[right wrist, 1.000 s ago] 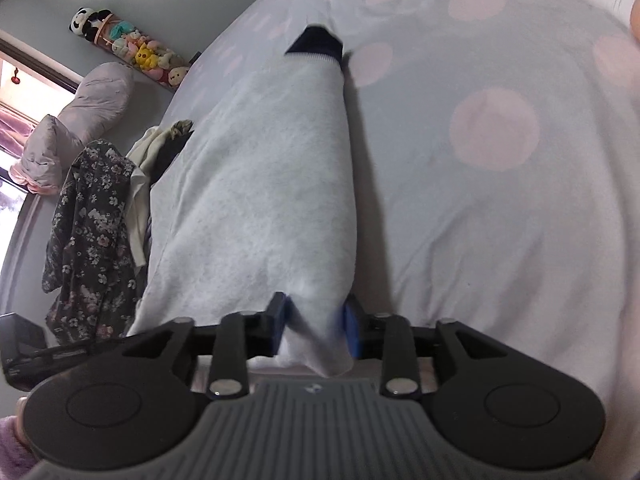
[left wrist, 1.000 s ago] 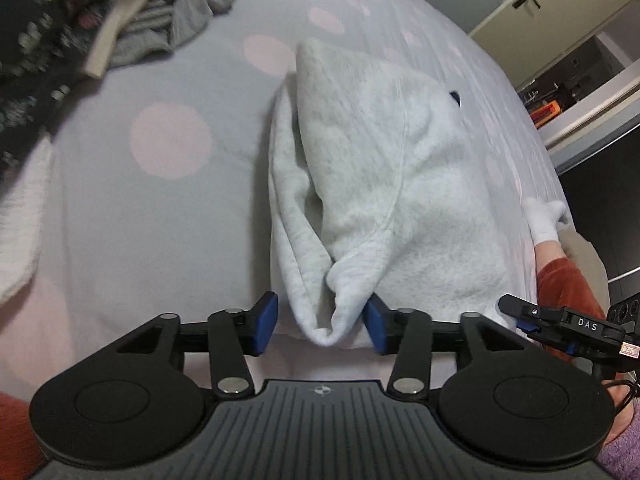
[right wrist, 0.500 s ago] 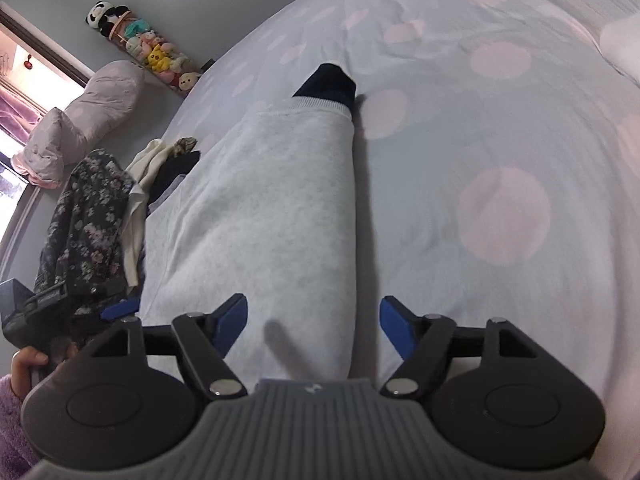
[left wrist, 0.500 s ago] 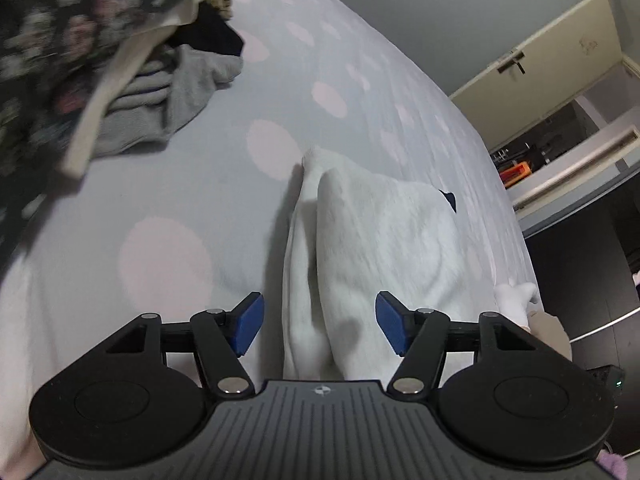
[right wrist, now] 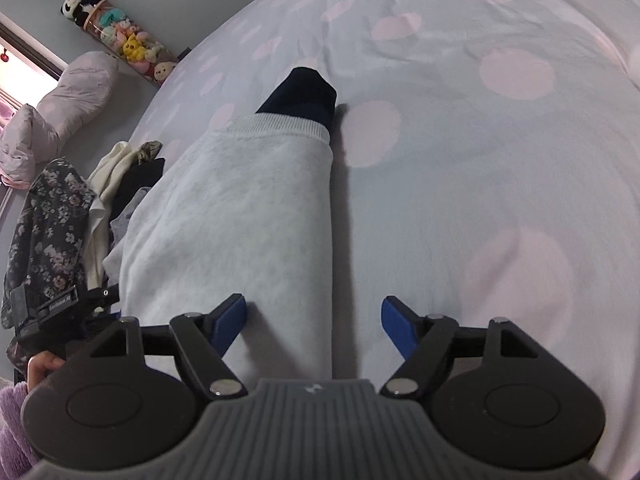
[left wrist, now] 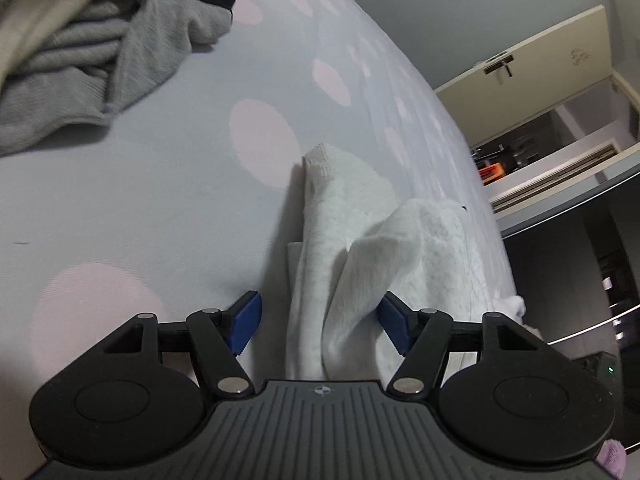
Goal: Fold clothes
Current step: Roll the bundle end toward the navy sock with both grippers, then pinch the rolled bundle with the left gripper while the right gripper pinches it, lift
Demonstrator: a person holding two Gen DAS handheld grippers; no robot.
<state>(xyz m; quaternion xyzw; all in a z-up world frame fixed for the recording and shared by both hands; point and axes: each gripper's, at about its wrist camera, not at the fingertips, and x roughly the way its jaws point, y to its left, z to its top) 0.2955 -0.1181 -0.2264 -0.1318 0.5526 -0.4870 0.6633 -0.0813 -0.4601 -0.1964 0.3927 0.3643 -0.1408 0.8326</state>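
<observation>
Released since the earlier frame, both grippers' jaws stand spread. Left wrist: left gripper (left wrist: 319, 322) straddles pale grey fleece sweatshirt (left wrist: 360, 248) on polka-dot bed (left wrist: 168, 184). Right wrist: right gripper (right wrist: 313, 320) over sweatshirt's (right wrist: 240, 216) edge; navy cuff (right wrist: 304, 94) beyond.
</observation>
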